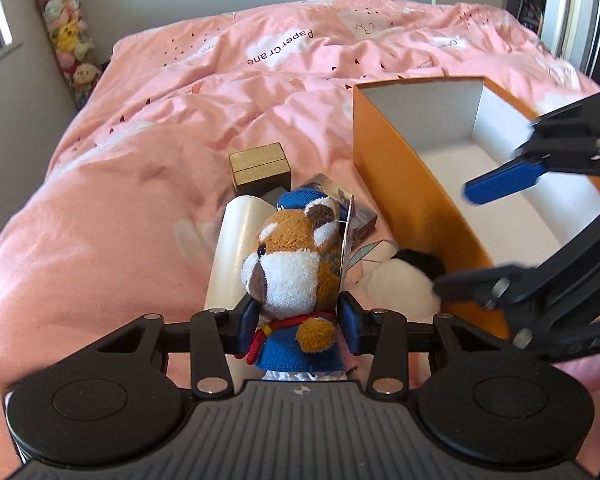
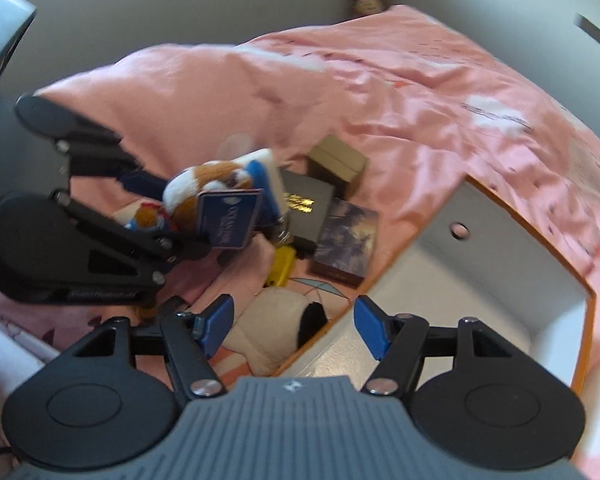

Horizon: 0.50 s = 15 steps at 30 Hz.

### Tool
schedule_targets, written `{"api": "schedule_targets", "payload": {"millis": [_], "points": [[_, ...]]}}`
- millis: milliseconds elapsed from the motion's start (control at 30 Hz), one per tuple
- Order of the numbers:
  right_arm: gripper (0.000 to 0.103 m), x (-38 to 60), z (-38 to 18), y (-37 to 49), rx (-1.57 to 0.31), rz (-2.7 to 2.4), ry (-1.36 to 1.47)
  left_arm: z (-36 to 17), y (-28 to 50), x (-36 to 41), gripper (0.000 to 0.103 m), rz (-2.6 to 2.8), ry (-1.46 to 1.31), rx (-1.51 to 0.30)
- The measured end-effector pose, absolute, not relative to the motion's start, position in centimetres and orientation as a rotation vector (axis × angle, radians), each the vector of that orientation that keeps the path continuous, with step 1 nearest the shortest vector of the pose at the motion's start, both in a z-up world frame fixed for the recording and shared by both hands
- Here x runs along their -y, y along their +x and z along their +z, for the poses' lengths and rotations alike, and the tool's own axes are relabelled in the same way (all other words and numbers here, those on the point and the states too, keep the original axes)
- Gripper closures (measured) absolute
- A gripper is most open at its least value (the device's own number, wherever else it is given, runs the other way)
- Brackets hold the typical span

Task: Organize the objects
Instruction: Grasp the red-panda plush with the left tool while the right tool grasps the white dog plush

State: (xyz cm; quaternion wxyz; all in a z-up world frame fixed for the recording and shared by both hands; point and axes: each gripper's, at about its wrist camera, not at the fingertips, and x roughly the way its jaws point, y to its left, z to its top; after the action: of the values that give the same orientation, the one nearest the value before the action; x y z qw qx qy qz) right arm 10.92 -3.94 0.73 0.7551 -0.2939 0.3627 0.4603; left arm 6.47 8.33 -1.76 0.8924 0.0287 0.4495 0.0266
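The left tongs are clamped on a red panda plush in a blue outfit, their blue pads pressed against its body on both sides, head sticking up past the tips. In the right wrist view the same plush sits at about 10 o'clock, lifted off the pink duvet, with a blue hang tag dangling from it.

The right tongs stand well apart with nothing between the pads, hovering over the near corner of the orange box. That box lies open-topped at 3 o'clock of the plush in the left view; its white inside shows nothing in it, and its near orange wall stands close beside the pile.

The pile at the box's foot: a white-and-black plush touching the wall at 6 o'clock, a small brown box at 12, a dark flat box with gold print, a picture-printed box and a yellow item, hard to make out. A pale cylinder lies under the panda plush in the left view.

From 9 through 12 o'clock the bed offers wide, rumpled room.
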Motion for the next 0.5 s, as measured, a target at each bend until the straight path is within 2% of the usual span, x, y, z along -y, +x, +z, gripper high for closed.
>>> {"api": "schedule_targets", "payload": {"millis": [333, 500], "points": [[0.033, -0.9, -1.6, 12.6, -0.87, 1.219, -1.057, -2.2, 6.8, -8.6, 0.055, 0.05, 0.052, -0.976], [0.027, -2.1, -3.2, 12.6, -0.907, 1.273, -1.179, -2.7, 7.1, -8.9, 0.055, 0.035, 0.059, -1.01]]}}
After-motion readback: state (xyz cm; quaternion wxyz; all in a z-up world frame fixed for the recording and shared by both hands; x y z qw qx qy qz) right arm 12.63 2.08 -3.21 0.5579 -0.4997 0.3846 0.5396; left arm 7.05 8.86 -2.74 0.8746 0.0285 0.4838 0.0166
